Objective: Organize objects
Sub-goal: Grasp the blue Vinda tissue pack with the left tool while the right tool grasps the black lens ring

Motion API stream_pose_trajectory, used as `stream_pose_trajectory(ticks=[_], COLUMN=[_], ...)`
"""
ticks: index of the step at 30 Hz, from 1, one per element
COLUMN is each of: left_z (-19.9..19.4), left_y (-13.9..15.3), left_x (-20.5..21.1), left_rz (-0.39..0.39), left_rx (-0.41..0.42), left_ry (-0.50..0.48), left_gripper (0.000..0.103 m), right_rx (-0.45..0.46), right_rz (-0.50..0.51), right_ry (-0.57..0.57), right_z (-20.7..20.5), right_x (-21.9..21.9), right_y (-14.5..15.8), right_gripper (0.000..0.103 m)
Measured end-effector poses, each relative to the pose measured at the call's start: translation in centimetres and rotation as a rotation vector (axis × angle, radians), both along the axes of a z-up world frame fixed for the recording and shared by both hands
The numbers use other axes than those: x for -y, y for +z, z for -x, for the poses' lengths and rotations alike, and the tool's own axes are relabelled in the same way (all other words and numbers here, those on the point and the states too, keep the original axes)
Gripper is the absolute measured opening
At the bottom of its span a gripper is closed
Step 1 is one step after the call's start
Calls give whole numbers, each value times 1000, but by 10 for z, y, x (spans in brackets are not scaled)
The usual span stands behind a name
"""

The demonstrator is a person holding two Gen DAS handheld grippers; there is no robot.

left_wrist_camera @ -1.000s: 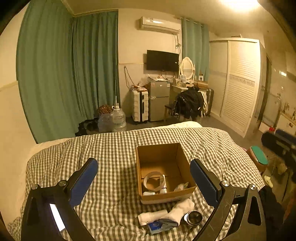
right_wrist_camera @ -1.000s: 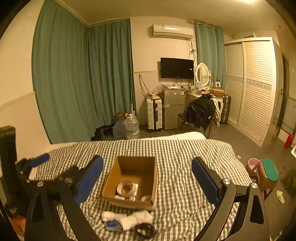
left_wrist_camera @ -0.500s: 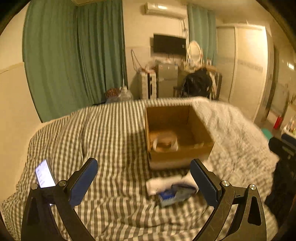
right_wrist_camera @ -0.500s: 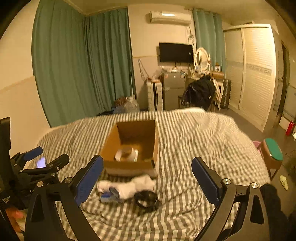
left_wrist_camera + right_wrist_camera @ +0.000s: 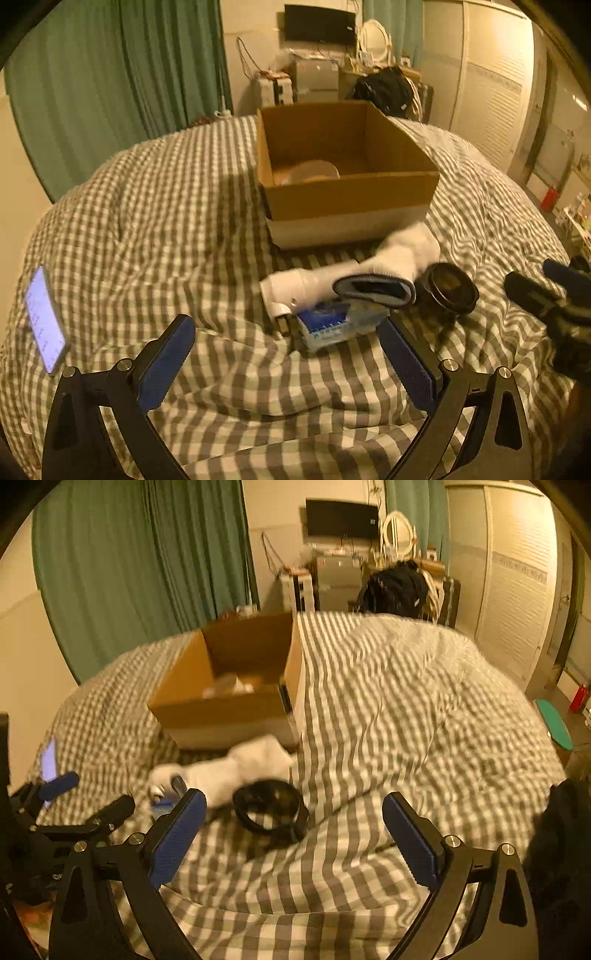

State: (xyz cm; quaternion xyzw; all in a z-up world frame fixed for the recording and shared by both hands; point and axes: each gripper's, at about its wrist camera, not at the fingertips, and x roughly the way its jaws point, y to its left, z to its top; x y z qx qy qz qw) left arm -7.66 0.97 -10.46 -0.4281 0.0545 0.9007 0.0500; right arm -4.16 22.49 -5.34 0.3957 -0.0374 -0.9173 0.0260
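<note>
While both tools hover low over it, the bed [image 5: 155,206] with its checked cover carries everything. At 12 o'clock in the left wrist view stands the cardboard box [image 5: 347,199], open on top, with a pale round thing inside that I cannot identify. Just in front of the box lies a small pile: the white sock [image 5: 391,266] is draped over a white tube [image 5: 284,291], and under them is a blue packet [image 5: 328,328]. The black round lid [image 5: 448,288] lies touching the toe end of the sock, at about 2 o'clock. A lit phone [image 5: 44,321] lies well apart at 9 o'clock.

The left hand-held gripper [image 5: 288,354] is released, with its jaws spread wide and nothing between them; the packet sits just beyond its right pad. The right hand-held gripper [image 5: 291,834] is also released and empty, and the black lid is just ahead of it at 11 o'clock.

I judge that each tool prepares a first pick. The risks come from the soft cover and the pile: a pad can press into the fabric and pinch it together with the object, and pulling the sock may drag the tube or the packet. The two tools are near each other and may collide. The right view is blurred, so aiming is less sure.
</note>
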Motion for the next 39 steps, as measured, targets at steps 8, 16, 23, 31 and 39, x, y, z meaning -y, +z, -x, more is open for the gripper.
stream_pose_trajectory(ticks=[8,16,23,31,39], left_z=[25,37,43,51,49], left_y=[-34,-52,-62,-67,-65], left_x=[-6,-13,-32,-44,-47], left_rz=[4,-15,52,95,89], left_rx=[148,219,239,221,224], left_ry=[-15,-50,-123,-172,-189], left_gripper=[102,102,102,95,43], right_rx=[128,237,280,295,289], right_rz=[22,33,70,89,93], right_ry=[8,40,75,106,100], right_z=[22,51,68,72,70], right_x=[-2,3,4,5,2], right_y=[-37,-66,-78,-84,-81], right_gripper=[97,96,84,64,64])
